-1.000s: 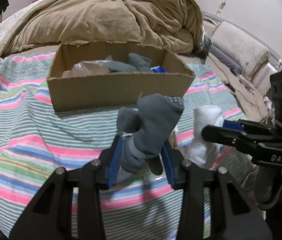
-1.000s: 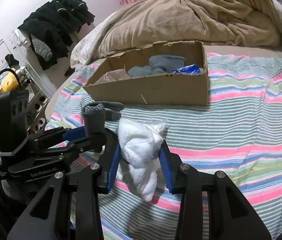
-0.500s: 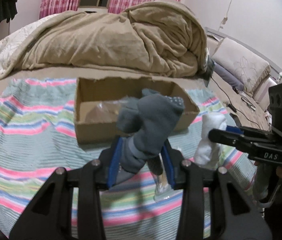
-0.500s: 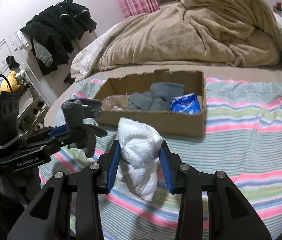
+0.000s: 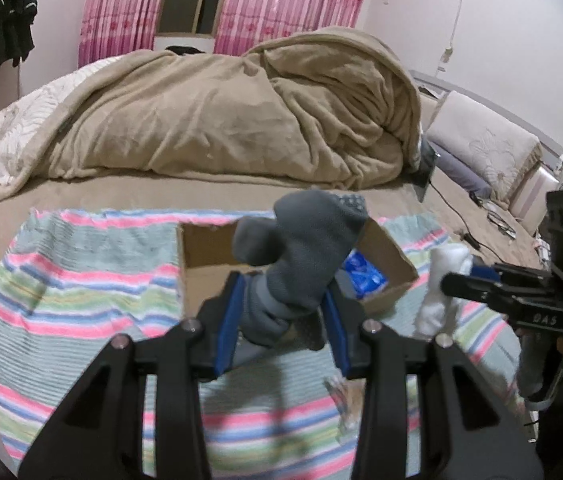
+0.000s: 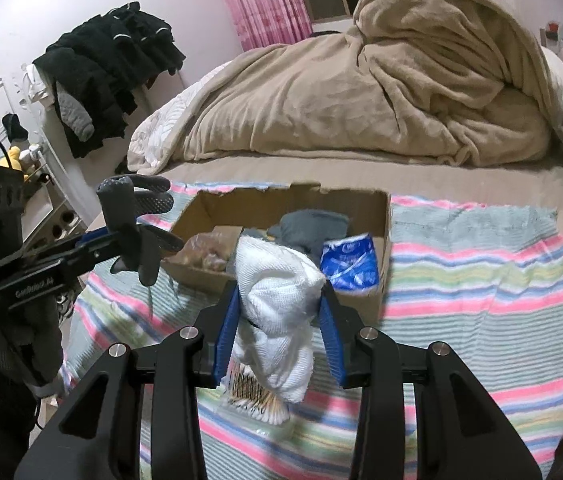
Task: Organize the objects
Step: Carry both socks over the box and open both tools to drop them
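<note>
Socks were what both tools carried: the left gripper [image 5: 281, 312] was clamped on a grey sock bundle [image 5: 301, 256], the right gripper [image 6: 279, 316] on a white sock bundle [image 6: 277, 308], both held in the air on the near side of the cardboard box [image 6: 383, 248]. To do it well, I judged each should travel over the box's near wall and sink low before letting go, so nothing rolled onto the striped blanket [image 6: 481, 300]. I counted one box, two held bundles, one grey bundle and one blue packet [image 6: 347, 262] inside.

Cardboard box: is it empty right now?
No, the right wrist view shows the cardboard box holding gray socks and a blue packet.
</note>
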### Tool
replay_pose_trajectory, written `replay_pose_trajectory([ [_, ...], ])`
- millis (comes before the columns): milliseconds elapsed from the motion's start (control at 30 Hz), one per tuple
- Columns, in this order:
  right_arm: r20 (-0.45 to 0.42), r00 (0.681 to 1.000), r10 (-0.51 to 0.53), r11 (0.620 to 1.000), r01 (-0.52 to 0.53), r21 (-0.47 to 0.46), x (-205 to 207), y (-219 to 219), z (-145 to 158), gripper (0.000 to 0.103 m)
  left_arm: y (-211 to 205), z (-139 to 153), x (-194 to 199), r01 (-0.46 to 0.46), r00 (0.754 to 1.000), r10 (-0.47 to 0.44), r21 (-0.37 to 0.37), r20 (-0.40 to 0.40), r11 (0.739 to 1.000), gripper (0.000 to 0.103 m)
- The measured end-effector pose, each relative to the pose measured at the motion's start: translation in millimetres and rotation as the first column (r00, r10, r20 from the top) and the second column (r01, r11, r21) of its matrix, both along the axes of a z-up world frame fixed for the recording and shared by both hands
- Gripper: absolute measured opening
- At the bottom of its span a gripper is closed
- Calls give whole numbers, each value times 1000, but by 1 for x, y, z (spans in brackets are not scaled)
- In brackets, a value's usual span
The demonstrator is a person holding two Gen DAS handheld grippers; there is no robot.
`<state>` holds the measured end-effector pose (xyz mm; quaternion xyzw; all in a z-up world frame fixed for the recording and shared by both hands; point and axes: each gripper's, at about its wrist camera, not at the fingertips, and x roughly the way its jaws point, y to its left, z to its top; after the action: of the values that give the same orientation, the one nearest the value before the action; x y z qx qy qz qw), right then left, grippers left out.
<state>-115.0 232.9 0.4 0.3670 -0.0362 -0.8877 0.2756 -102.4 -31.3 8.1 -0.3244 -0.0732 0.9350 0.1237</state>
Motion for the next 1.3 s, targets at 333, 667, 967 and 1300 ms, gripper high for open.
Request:
replay_pose_trajectory([
  [333, -15, 1000, -6, 1000, 6, 4, -23, -1, 5, 41, -11, 2, -25, -17, 1000, 16, -44, -15, 999, 40],
  [667, -26, 999, -35, 999, 34, -7, -55, 9, 5, 41, -9, -17, -63, -27, 1000, 27, -96, 2, 995, 40],
  [967, 17, 999, -49, 999, 49, 6, -76, 9, -18, 41, 2, -46, -87, 14, 999, -7, -180, 43, 984, 40],
  [1300, 39, 998, -41, 999, 41, 19, -82, 5, -29, 41, 14, -76, -104, 48, 992, -24, -202, 122, 978, 47],
])
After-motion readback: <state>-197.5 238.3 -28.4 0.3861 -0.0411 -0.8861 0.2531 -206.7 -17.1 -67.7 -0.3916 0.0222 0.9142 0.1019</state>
